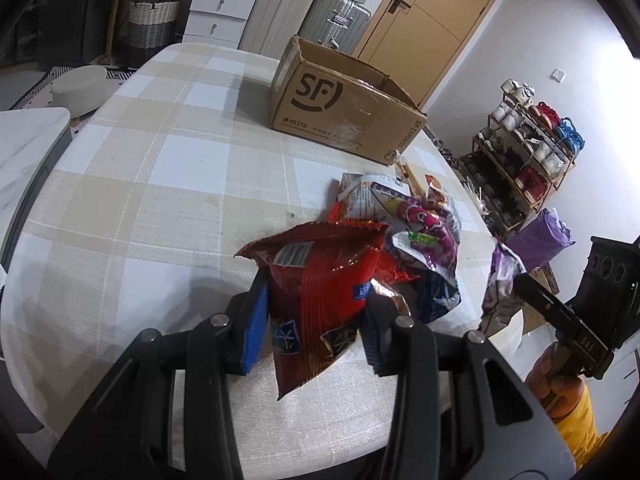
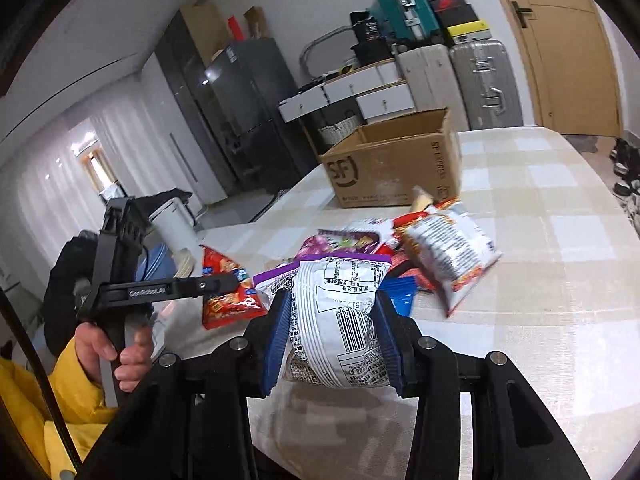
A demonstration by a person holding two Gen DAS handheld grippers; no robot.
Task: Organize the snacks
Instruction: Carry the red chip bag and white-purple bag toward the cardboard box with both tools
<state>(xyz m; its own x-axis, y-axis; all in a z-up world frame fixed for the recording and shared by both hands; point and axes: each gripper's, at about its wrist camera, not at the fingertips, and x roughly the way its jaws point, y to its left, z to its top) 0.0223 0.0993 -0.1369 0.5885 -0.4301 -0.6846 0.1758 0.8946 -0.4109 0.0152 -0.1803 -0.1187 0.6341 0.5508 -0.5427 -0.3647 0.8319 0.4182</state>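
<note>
My left gripper [image 1: 314, 320] is shut on a red snack bag [image 1: 316, 280], held just above the checked tablecloth [image 1: 160, 200]. The same bag and gripper show at the left of the right wrist view [image 2: 230, 292]. My right gripper [image 2: 334, 336] is shut on a white and purple snack bag [image 2: 336, 312]; it shows at the right edge of the left wrist view [image 1: 502, 280]. A pile of loose snack bags [image 1: 408, 224] lies on the table between the grippers and an open SF cardboard box [image 1: 340, 108], which also shows in the right wrist view [image 2: 392, 168].
The pile includes a white and orange bag [image 2: 448, 252] and a blue packet [image 2: 400, 296]. A shoe rack [image 1: 524, 152] stands past the table's right edge. Suitcases [image 1: 336, 12], drawers and a wicker basket [image 1: 152, 20] stand beyond the far edge.
</note>
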